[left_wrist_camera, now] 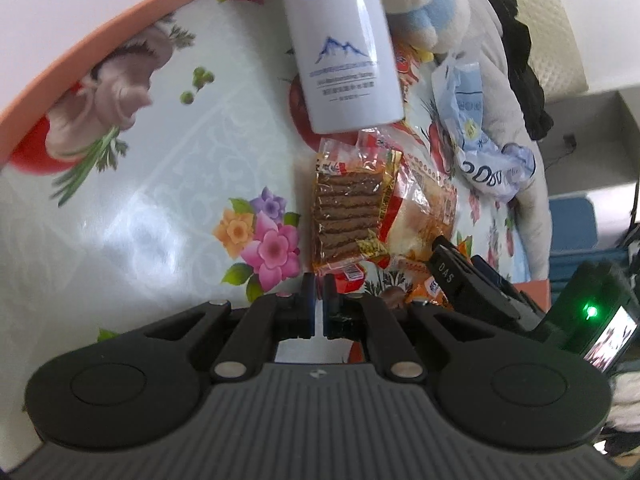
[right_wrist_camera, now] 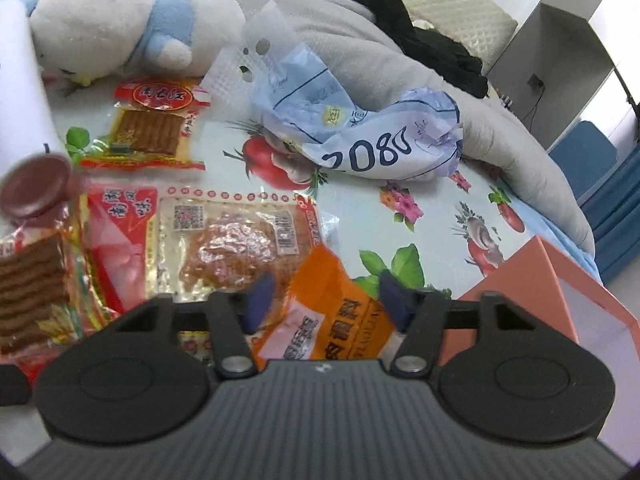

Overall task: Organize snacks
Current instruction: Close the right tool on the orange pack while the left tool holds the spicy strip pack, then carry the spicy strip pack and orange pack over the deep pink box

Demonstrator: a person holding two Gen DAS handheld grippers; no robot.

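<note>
Several snack packets lie on a floral tablecloth (left_wrist_camera: 168, 184). In the left wrist view a clear packet of brown ridged strips (left_wrist_camera: 346, 216) lies just ahead of my left gripper (left_wrist_camera: 319, 292), whose jaws are shut with nothing between them. A clear and red packet (left_wrist_camera: 424, 216) lies beside it. In the right wrist view my right gripper (right_wrist_camera: 326, 300) is open, and an orange packet (right_wrist_camera: 332, 312) lies between its fingers. Ahead lie a clear packet of pale snack (right_wrist_camera: 236, 244), a red packet (right_wrist_camera: 120, 216) and a small red-topped packet (right_wrist_camera: 156, 124).
A white spray bottle (left_wrist_camera: 344, 52) stands behind the snacks. A white and blue plush toy (right_wrist_camera: 120, 20), a crumpled blue plastic bag (right_wrist_camera: 360, 132) and a grey quilt (right_wrist_camera: 500, 128) lie at the back. A pink-rimmed box (right_wrist_camera: 560, 312) sits at the right, its rim also showing in the left wrist view (left_wrist_camera: 80, 56).
</note>
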